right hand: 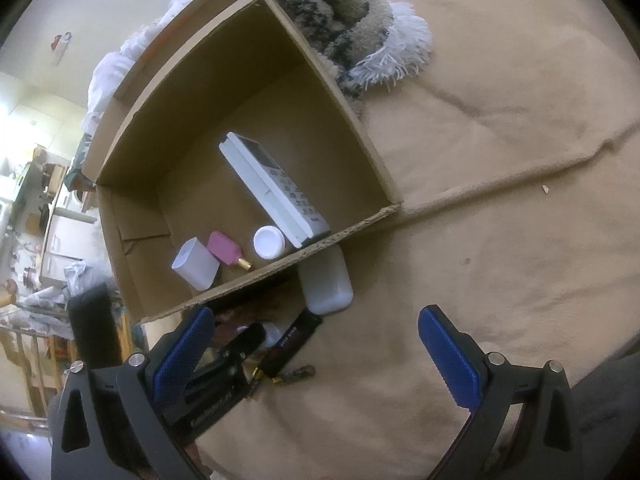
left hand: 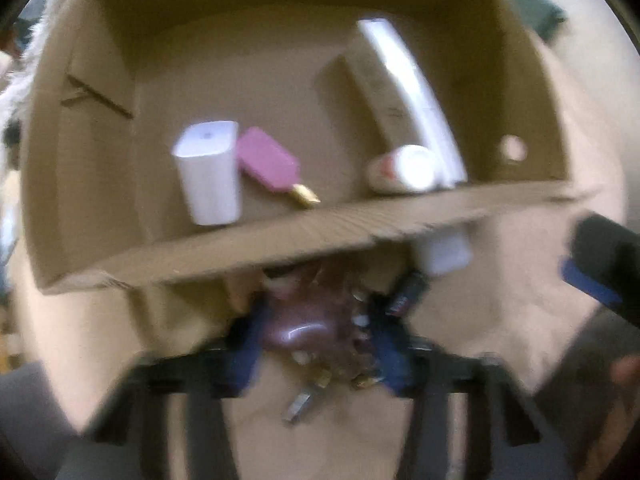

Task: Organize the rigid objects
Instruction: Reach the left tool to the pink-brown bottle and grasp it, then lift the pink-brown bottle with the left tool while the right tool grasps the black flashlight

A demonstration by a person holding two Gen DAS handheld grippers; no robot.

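Note:
An open cardboard box (left hand: 320, 236) (right hand: 160, 220) lies on a beige sheet. It holds a white cup (left hand: 208, 172) (right hand: 196, 264), a pink bottle with a gold cap (left hand: 268, 164) (right hand: 224, 248), a white jar (left hand: 404, 168) (right hand: 269, 242) and a white remote (left hand: 412, 96) (right hand: 272, 188). Just outside the box's near wall, my left gripper (left hand: 318, 336) points steeply down, its blue pads pressed on a dark brown glossy object (left hand: 304, 320); the picture is blurred. My right gripper (right hand: 320, 356) stands open over the sheet with nothing between its fingers.
A white case (left hand: 444, 252) (right hand: 326, 284), a black stick-shaped item (left hand: 408, 292) (right hand: 292, 344) and small metal bits (left hand: 300, 400) (right hand: 296, 372) lie beside the box. A shaggy patterned throw (right hand: 340, 20) sits behind it. Room clutter shows at far left.

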